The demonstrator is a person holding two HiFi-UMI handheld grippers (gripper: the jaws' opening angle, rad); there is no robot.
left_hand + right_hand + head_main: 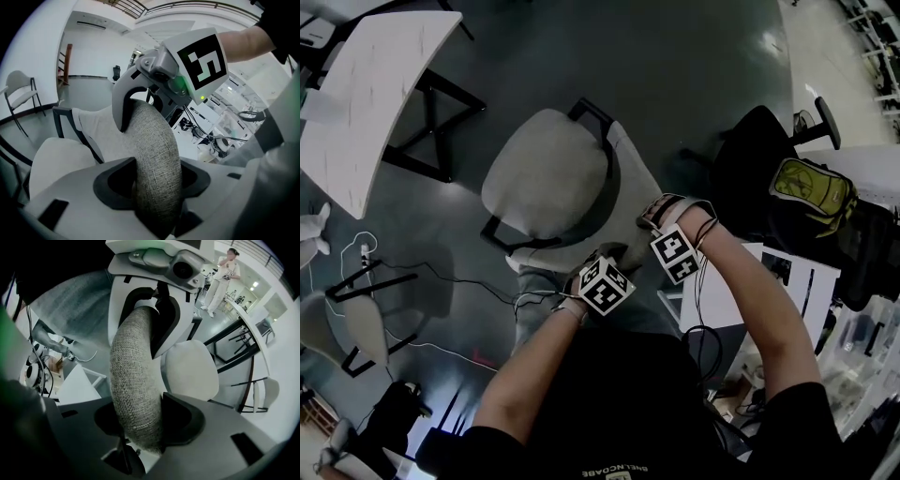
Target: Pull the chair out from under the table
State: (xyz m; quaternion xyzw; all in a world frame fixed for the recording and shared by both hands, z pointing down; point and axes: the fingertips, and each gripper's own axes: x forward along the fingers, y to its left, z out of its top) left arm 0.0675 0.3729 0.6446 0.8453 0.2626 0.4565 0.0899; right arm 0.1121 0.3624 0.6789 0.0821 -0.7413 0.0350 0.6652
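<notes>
On the dark floor (703,66), right of the white surface (375,84), stands the grey chair (546,173) — fully clear of the surface's edge, with a strip of bare floor between the two. Its seat faces the surface, and its curved fabric backrest (630,178) is on the side nearest the person.

Left gripper (157,182): jaws clamped on the top edge of the backrest, woven fabric filling the gap from pad to pad. Right gripper (140,420): jaws likewise closed on the same padded edge, just beside the left one along the curve. Each gripper view shows the other gripper gripping the rim a little further on. In the head view both marker cubes sit close together over the backrest, forearms reaching down to them.

Other items noted — a second chair (356,323) at lower left, loose cables (441,277) on the floor near it, and a yellow-green backpack (811,192) at right. A person in white (218,280) stands far off in the right gripper view.
</notes>
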